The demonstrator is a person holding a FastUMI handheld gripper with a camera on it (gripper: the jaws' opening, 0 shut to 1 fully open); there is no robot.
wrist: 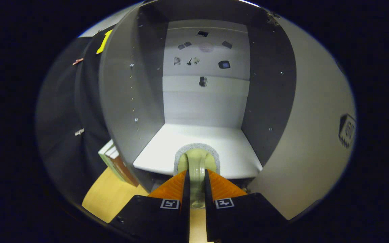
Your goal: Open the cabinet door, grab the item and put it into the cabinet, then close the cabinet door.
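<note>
While your gripper (pixel 196 175) faces straight into the open grey cabinet (pixel 123 101), its two fingers are clamped on a pale green ring-shaped roll with a speckled grey outer band (pixel 197 158), one finger pressing on each side of it. You carry that roll upright, its far edge reaching just over the front lip of the white bottom shelf (pixel 214 141), though you cannot tell whether it touches the shelf. Beyond the roll, the shelf runs back to the pale rear panel (pixel 204 101), which bears several small dark stickers or marks too small to make out. To the right, the grey cabinet door (pixel 312 141) stands swung wide open. To the left of the cabinet, a few books (pixel 115 162) stand on the light wooden tabletop (pixel 113 199), just beside the cabinet's outer wall.
</note>
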